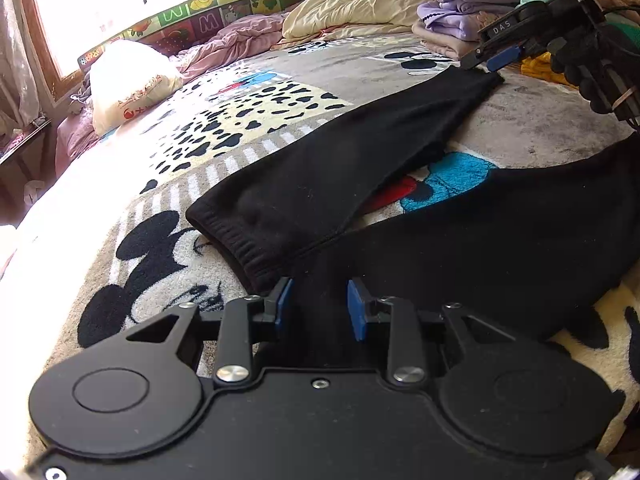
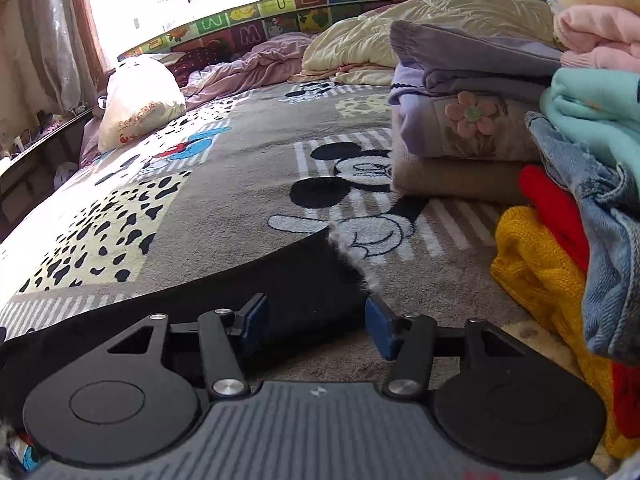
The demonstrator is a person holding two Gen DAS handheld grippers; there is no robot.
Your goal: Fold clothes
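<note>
Black trousers [image 1: 344, 168] lie on the cartoon-print blanket [image 1: 160, 248], one leg stretching from a ribbed cuff [image 1: 236, 248] toward the far right. My left gripper [image 1: 320, 304] is open, its blue pads on either side of black fabric near the cuff. My right gripper [image 2: 316, 320] is open over the far end of the leg [image 2: 256, 280], where a pale fuzzy lining edge [image 2: 352, 260] shows. It also shows in the left wrist view [image 1: 490, 60], at the leg's far tip.
A stack of folded clothes [image 2: 460, 120] stands at the far right, with a loose pile of yellow, red, denim and teal garments [image 2: 568, 240] beside it. A white plastic bag [image 1: 128, 80] and rumpled quilts [image 1: 360, 4] lie at the back.
</note>
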